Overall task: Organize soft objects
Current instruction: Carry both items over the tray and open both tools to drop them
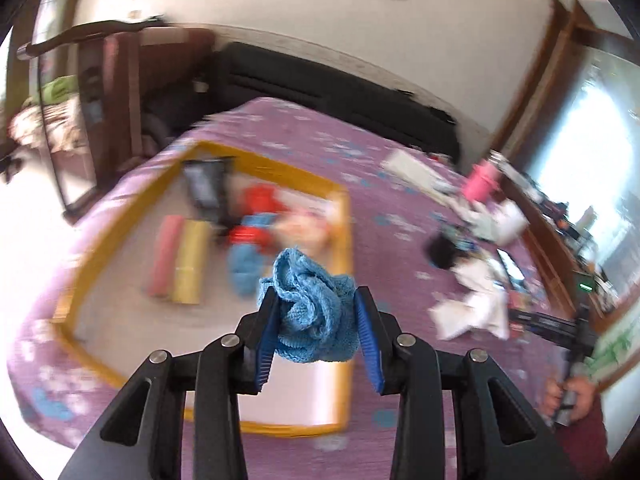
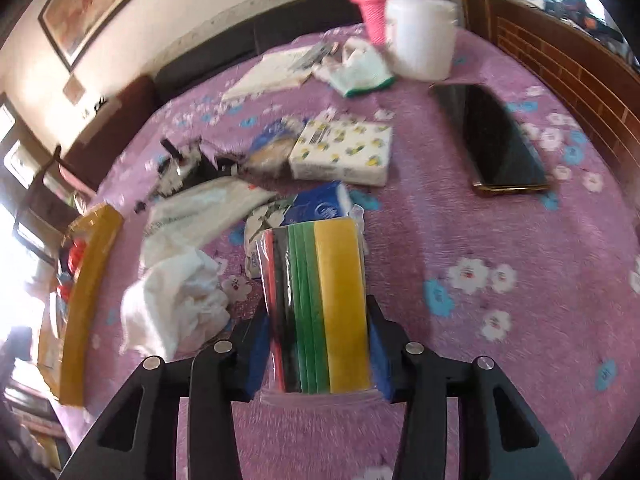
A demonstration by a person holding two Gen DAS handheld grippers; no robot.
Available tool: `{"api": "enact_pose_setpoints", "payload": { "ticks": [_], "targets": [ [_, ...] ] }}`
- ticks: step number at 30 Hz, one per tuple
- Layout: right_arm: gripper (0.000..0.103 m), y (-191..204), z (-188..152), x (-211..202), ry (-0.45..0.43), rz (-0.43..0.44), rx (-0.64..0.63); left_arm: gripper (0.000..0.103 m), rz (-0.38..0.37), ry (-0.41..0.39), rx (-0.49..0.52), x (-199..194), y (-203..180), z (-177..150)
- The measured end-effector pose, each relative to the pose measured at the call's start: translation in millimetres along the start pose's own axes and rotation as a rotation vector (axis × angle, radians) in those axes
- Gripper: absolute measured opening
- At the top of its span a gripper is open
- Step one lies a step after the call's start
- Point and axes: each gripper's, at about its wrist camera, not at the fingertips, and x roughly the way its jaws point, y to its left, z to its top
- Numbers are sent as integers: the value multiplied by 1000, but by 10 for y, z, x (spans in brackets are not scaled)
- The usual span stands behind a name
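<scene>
Two grips to watch: left gripper (image 1: 316, 316) pinching blue cloth (image 1: 310, 312) above tray (image 1: 344, 240) at 11 o'clock, may snag; right gripper (image 2: 320, 344) clamped on sponge pack (image 2: 320, 304), may slide in slick wrap.

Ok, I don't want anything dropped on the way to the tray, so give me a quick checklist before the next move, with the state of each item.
1. Left gripper pinches the blue cloth: ok.
2. Cloth clear of the bed, hanging above the tray: ok.
3. Right gripper closed on the sponge pack, pads on both sides: ok.
4. Pack lifted off the bedspread: cannot tell.
5. Free space in the tray beside the rolls and toys: ok, though the view is blurred.
6. White cloth clear of the right gripper: ok, beside it.
</scene>
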Motion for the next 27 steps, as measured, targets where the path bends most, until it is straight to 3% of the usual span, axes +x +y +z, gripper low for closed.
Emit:
{"api": "enact_pose_setpoints", "payload": {
  "ticks": [6,10,12,14,15,17,21,27],
  "targets": [
    [46,137,-5,-470,-94,19,-11,36,176,75,-51,131,605,56],
    [46,572,-55,-614,-106,86,-92,37,245,152,-81,478,866,198],
    [46,799,-93,-622,-99,117,-135,44,283,167,-90,625,950,293],
    [46,1126,-165,-608,-82,160,-195,65,313,169,-84,712,967,360],
    [46,1216,-197,-604,-76,173,-213,68,319,166,-93,737,993,392],
    [46,1538,-261,-539,-48,213,-271,74,288,151,-116,727,999,395],
    [47,2124,-427,-318,29,277,-364,74,174,92,-164,478,967,242],
    [47,2938,-684,23,117,351,-490,81,141,-40,-200,-126,998,45]
  ]
}}
